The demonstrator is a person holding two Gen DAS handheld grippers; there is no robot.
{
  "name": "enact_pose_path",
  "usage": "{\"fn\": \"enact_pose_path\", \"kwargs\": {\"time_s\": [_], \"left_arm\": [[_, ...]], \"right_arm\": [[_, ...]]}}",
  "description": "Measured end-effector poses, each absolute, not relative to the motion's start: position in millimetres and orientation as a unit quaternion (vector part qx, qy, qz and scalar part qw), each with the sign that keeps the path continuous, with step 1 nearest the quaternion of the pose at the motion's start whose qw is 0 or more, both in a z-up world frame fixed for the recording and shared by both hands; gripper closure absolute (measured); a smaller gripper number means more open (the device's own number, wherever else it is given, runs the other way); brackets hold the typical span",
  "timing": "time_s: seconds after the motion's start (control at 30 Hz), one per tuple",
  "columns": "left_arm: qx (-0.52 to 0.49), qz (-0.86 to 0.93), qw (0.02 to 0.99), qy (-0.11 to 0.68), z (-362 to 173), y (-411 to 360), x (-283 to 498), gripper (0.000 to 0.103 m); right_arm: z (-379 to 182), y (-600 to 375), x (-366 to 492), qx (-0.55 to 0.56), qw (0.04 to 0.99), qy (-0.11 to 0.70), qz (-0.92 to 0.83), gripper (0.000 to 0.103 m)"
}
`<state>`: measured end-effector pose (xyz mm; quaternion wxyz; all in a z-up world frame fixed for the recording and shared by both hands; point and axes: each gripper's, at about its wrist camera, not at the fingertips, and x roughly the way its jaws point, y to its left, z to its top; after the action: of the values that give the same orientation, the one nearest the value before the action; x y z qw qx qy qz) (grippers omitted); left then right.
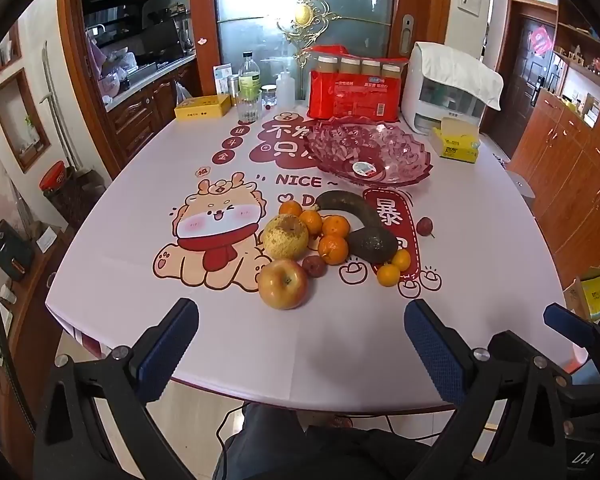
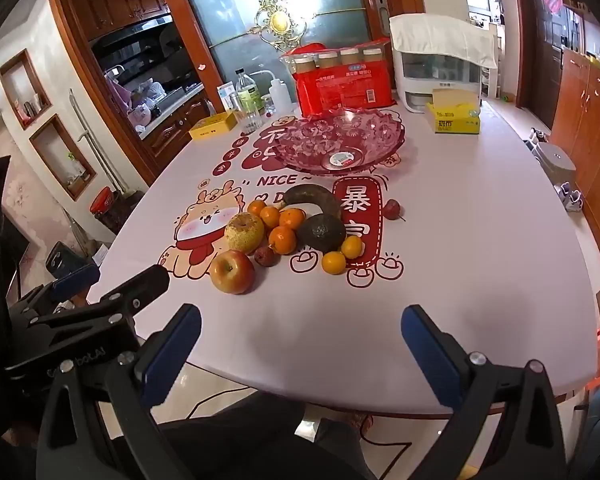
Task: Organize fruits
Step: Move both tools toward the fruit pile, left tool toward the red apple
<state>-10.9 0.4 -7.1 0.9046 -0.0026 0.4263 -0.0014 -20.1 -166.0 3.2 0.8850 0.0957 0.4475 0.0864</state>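
A pile of fruit lies mid-table: a red apple (image 1: pixel 283 284) (image 2: pixel 232 271) nearest me, a yellow pear (image 1: pixel 285 237) (image 2: pixel 244 231), several small oranges (image 1: pixel 333 249) (image 2: pixel 282 239), a dark avocado (image 1: pixel 373 244) (image 2: pixel 321 232), a dark curved fruit (image 1: pixel 350 206) and small red fruits (image 1: pixel 425 226). An empty pink glass bowl (image 1: pixel 416 150) (image 2: pixel 392 134) stands behind them. My left gripper (image 1: pixel 300 334) is open and empty over the table's near edge. My right gripper (image 2: pixel 300 338) is open and empty beside it, also short of the apple.
The table (image 1: pixel 340 340) has a printed pink cloth. At the back stand a red pack of cups (image 1: pixel 354 94), bottles (image 1: pixel 249 86), a yellow box (image 1: pixel 202 109), a tissue box (image 1: pixel 456 146) and a white appliance (image 1: pixel 444 92). Wooden cabinets (image 1: pixel 572 184) line the right.
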Motion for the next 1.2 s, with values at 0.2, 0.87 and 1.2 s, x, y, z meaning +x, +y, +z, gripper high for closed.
{"fn": "enact_pose_path", "kwargs": {"time_s": [0.2,0.87,1.2], "left_arm": [[-0.001,0.006,0.899,0.438,-10.8,6.5,-6.3,0.001],[-0.039,0.026,0.856,0.516,-57.5,36.3,34.3,0.001],[-0.08,0.025,0.815,0.573,-107.6,45.2,89.8,0.001]], "right_arm": [[-0.4,-164.7,-23.0,0.097,0.895,0.426,0.09,0.003],[-31.2,-173.6,5.3,0.101,0.879,0.457,0.096,0.01],[-62.1,-185.0,51.6,0.152,0.833,0.51,0.153,0.01]]}}
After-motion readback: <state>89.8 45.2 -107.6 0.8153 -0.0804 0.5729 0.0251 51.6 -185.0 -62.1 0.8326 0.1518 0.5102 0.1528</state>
